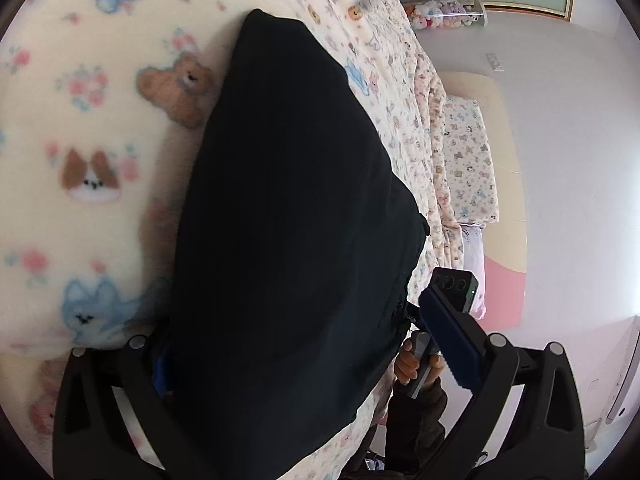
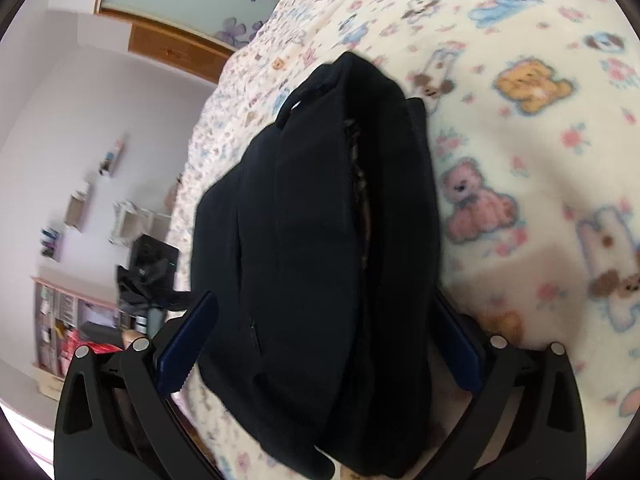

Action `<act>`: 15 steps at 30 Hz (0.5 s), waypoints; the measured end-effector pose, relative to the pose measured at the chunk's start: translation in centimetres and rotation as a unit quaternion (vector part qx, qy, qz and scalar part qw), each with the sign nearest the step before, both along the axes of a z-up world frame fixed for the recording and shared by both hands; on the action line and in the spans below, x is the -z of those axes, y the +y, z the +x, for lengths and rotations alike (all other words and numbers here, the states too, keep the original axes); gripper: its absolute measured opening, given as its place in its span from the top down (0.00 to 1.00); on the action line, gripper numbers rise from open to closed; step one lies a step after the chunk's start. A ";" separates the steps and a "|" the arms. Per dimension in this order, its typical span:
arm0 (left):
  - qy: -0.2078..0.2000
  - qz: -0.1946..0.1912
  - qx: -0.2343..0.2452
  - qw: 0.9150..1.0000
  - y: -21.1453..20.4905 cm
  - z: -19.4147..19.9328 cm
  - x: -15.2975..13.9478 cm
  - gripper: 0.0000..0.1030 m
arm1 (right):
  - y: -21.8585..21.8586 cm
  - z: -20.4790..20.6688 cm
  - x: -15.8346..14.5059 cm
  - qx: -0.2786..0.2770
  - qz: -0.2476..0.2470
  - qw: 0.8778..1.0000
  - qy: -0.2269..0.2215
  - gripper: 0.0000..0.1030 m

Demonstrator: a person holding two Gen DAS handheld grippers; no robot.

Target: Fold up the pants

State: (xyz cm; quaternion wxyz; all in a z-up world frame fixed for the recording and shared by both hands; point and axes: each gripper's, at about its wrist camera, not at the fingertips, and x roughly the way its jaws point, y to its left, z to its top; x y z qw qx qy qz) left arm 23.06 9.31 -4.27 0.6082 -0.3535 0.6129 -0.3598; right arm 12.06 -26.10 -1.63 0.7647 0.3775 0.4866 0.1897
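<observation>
Black pants (image 2: 320, 248) run lengthwise away.

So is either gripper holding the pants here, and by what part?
Cannot tell. The black pants lie folded on the blanket between both grippers' wide-spread fingers; no pinch shows. The left gripper straddles one end, the right gripper another.
</observation>
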 end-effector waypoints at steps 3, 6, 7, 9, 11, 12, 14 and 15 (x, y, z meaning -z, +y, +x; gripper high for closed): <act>-0.017 -0.024 0.008 1.000 -0.7 -0.7 -0.6 0.02 | 1.7 -0.2 -1.0 -0.036 0.001 0.999 -0.030 0.05; -0.013 -0.038 0.003 0.999 -0.2 -0.5 -0.3 0.02 | 0.3 -0.1 0.0 -0.006 0.008 1.000 -0.014 0.39; -0.010 -0.045 -0.002 0.999 0.0 -0.5 -0.1 0.02 | -0.3 -0.1 0.5 0.006 0.012 1.000 -0.006 0.46; -0.013 -0.044 -0.001 0.999 -0.2 -0.5 -0.1 0.02 | -0.9 -0.3 1.4 0.021 0.029 0.999 -0.006 0.46; -0.016 -0.036 -0.002 0.999 -0.4 -0.7 -0.2 0.02 | -0.4 -0.5 1.1 0.020 0.012 1.000 -0.018 0.46; -0.016 -0.032 -0.003 0.999 -0.4 -0.7 -0.2 0.02 | -0.3 -0.5 1.0 0.021 0.008 1.000 -0.020 0.49; -0.024 -0.014 -0.005 1.000 -0.8 -0.9 -0.5 0.18 | -0.2 -0.6 0.7 0.022 0.008 0.999 -0.026 0.54; -0.034 0.013 -0.006 0.999 -0.8 -1.1 -0.7 0.30 | -0.1 -0.8 0.6 0.023 0.007 0.999 -0.029 0.55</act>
